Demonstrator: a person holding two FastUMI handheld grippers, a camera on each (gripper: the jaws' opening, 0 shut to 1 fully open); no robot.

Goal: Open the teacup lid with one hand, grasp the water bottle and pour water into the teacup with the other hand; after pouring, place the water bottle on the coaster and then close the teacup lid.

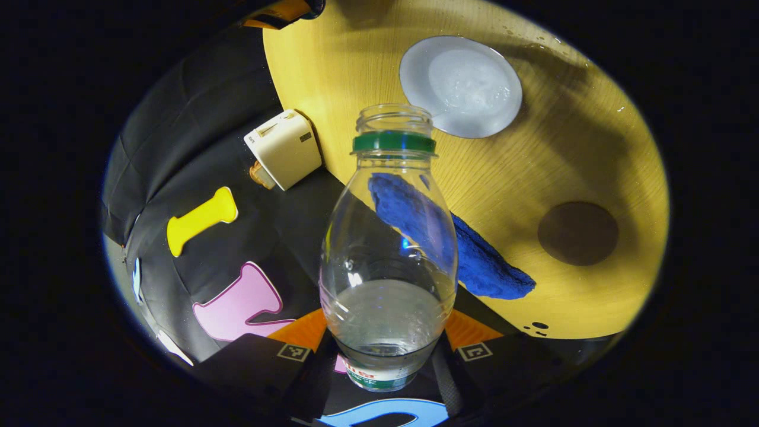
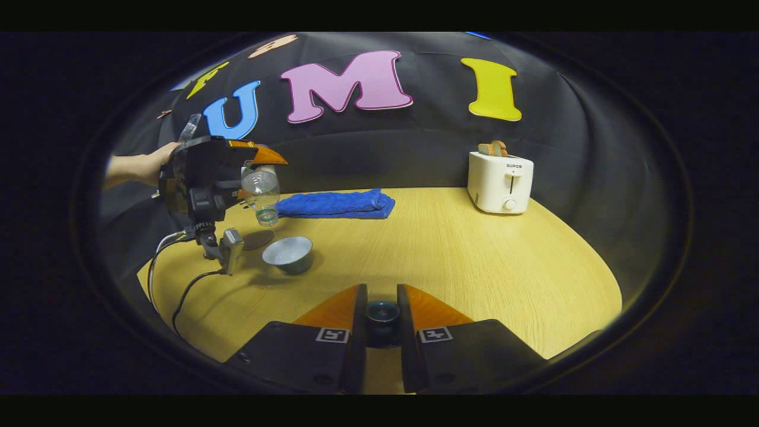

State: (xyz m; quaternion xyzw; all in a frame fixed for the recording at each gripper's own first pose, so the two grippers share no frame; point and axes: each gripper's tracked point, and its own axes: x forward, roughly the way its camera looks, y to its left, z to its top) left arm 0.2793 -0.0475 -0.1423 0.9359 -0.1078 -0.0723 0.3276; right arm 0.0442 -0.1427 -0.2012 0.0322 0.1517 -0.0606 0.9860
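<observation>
Bottle (image 1: 388, 255) base hidden in left gripper (image 1: 388, 356), right gripper (image 2: 382, 323) pinching lid (image 2: 382, 314)

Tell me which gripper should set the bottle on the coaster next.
Left. Its gripper is already shut on the water bottle, above the table with the brown coaster near the teacup. The right gripper is holding the lid.

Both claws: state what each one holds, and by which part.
Left claw grips the water bottle by its lower body, near the base. Right claw pinches the teacup lid by its knob.
</observation>
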